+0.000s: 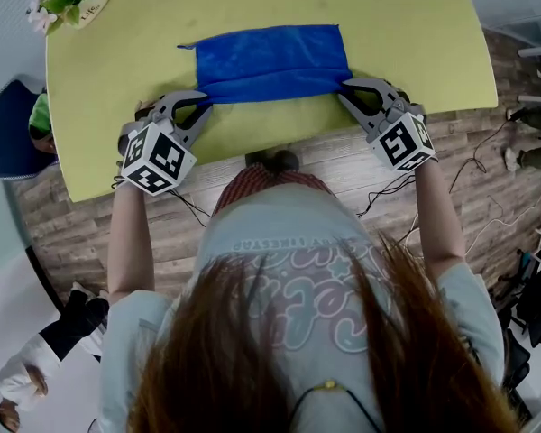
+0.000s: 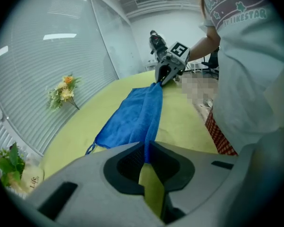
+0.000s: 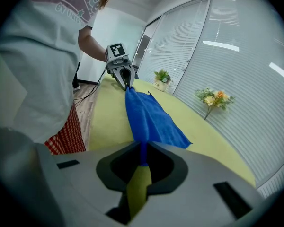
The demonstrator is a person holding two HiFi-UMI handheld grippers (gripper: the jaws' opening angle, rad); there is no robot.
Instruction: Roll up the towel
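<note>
Two near corners of the towel are clamped, one by the left gripper, one by the right gripper. Best to turn both over evenly, keeping the edge taut, then roll away across the table it lies on.

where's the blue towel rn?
In the head view the blue towel lies on the yellow-green table, toward the person's side. The left tool pinches its near left corner, the right tool its near right corner.
</note>
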